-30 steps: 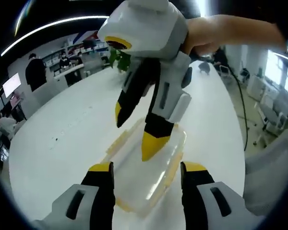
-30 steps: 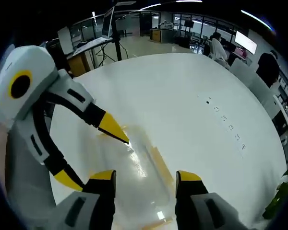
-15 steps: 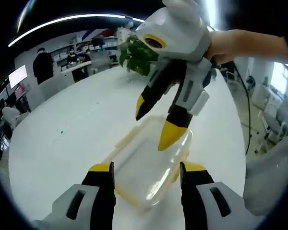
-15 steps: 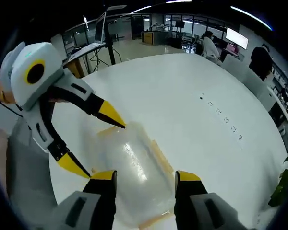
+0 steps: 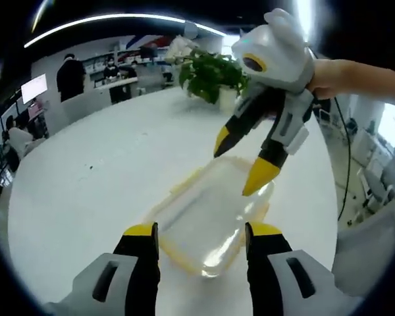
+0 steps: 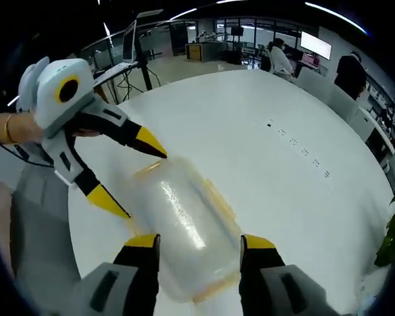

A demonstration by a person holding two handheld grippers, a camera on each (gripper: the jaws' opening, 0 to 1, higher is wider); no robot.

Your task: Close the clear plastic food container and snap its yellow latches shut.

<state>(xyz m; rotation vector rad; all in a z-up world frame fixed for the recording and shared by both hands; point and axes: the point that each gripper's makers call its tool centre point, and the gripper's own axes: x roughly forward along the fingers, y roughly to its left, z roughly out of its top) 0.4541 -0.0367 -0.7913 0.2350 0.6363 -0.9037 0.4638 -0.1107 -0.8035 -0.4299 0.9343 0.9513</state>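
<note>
Both hand-held grippers, left (image 5: pixel 199 230) and right (image 6: pixel 199 240), spread over container (image 5: pixel 210 220), seemingly lidded

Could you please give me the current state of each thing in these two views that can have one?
Clear plastic food container: lid on, resting flat on the white table.
Yellow latches: whether snapped shut cannot be told.
Left gripper: jaws open, empty, over the container's end.
Right gripper: jaws open, empty, tips near the container's far end.
Potted plant: upright on the table.
</note>
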